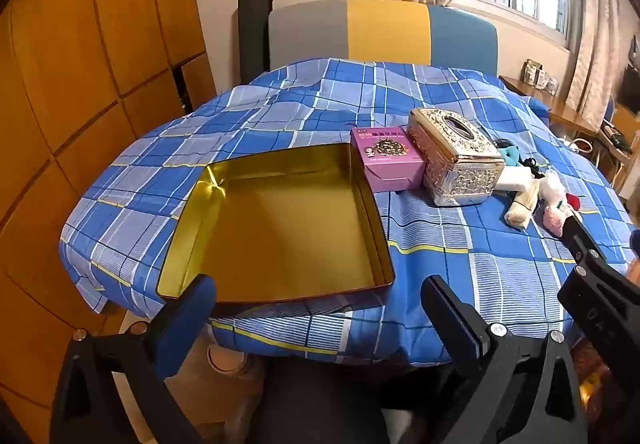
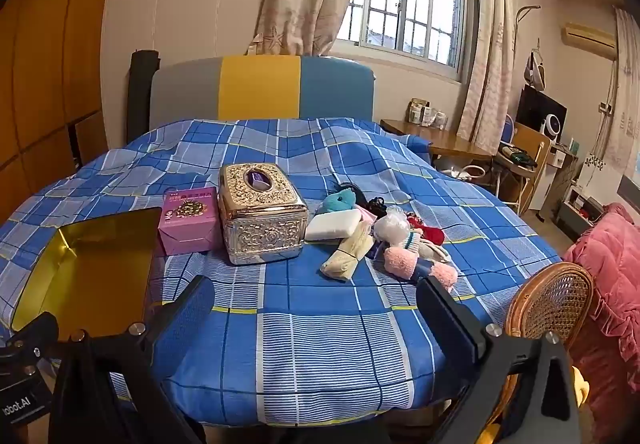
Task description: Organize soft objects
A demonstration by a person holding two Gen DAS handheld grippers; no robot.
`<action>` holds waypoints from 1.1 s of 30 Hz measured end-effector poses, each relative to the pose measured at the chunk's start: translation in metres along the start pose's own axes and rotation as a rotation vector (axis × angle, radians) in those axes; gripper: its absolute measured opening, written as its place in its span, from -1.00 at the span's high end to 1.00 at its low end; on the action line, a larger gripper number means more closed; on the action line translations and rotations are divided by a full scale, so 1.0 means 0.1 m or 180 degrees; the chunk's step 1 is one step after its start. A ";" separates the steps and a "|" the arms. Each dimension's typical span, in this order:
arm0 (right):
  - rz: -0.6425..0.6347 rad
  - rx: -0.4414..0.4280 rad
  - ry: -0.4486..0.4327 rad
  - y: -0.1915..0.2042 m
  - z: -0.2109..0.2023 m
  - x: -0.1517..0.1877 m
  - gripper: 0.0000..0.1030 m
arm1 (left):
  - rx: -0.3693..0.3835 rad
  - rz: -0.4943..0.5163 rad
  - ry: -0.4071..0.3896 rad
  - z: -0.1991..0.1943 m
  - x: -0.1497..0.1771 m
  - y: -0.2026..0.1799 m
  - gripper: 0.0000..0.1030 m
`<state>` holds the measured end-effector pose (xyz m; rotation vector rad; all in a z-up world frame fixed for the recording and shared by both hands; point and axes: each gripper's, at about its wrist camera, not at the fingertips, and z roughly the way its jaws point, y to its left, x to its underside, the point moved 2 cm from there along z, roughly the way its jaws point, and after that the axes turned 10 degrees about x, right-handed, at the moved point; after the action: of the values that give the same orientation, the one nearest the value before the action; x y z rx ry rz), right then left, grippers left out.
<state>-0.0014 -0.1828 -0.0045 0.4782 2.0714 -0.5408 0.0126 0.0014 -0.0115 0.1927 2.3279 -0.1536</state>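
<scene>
A pile of soft things lies on the blue plaid cloth (image 2: 312,324): a white sponge-like pad (image 2: 334,225), a rolled cream sock (image 2: 348,254), a pink fluffy sock (image 2: 400,263), a teal plush (image 2: 339,201) and a white puff (image 2: 394,228). An open gold tin (image 1: 280,224) sits empty at the left. My left gripper (image 1: 320,300) hovers open at the tin's near edge. My right gripper (image 2: 316,304) hangs open over bare cloth, short of the pile. In the left wrist view the cream sock (image 1: 520,204) and pink sock (image 1: 554,214) show at the right.
An ornate silver tissue box (image 2: 262,212) and a purple carton (image 2: 188,220) stand between tin and pile. A wicker chair back (image 2: 552,304) rises at the table's right edge, with pink bedding (image 2: 608,284) beyond. A colour-block headboard (image 2: 260,88) stands behind the table.
</scene>
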 end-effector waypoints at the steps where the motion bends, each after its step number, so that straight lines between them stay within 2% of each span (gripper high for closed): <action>1: 0.0015 0.0000 0.0004 0.00 0.00 0.00 -1.00 | -0.0017 -0.0005 -0.0020 -0.01 0.00 0.00 -0.99; 4: 0.0050 -0.0011 0.0096 -0.02 0.06 -0.03 -1.00 | -0.0026 -0.0044 -0.0046 -0.04 0.01 0.01 -0.99; 5: 0.0041 0.0027 0.0012 -0.01 0.02 -0.03 -1.00 | -0.0029 -0.0059 -0.0049 -0.05 0.01 0.01 -0.99; 7: 0.0086 0.0018 0.0021 -0.06 0.00 -0.01 -1.00 | -0.0041 -0.0078 -0.0050 -0.07 0.03 0.01 -0.99; 8: 0.0080 0.0010 0.0018 -0.06 0.01 -0.01 -1.00 | 0.0064 0.0019 0.0049 0.02 -0.01 -0.01 -0.99; 9: 0.0075 0.0028 0.0009 -0.02 0.01 0.01 -1.00 | 0.0066 0.0014 0.0050 0.02 0.00 -0.01 -0.99; 33: -0.0002 -0.0007 0.0095 0.00 0.09 0.06 -1.00 | 0.0048 0.0009 0.0105 0.07 0.02 0.01 -0.99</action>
<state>0.0013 -0.1870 -0.0136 0.4871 2.1005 -0.5349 0.0168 0.0010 -0.0177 0.2073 2.3598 -0.1678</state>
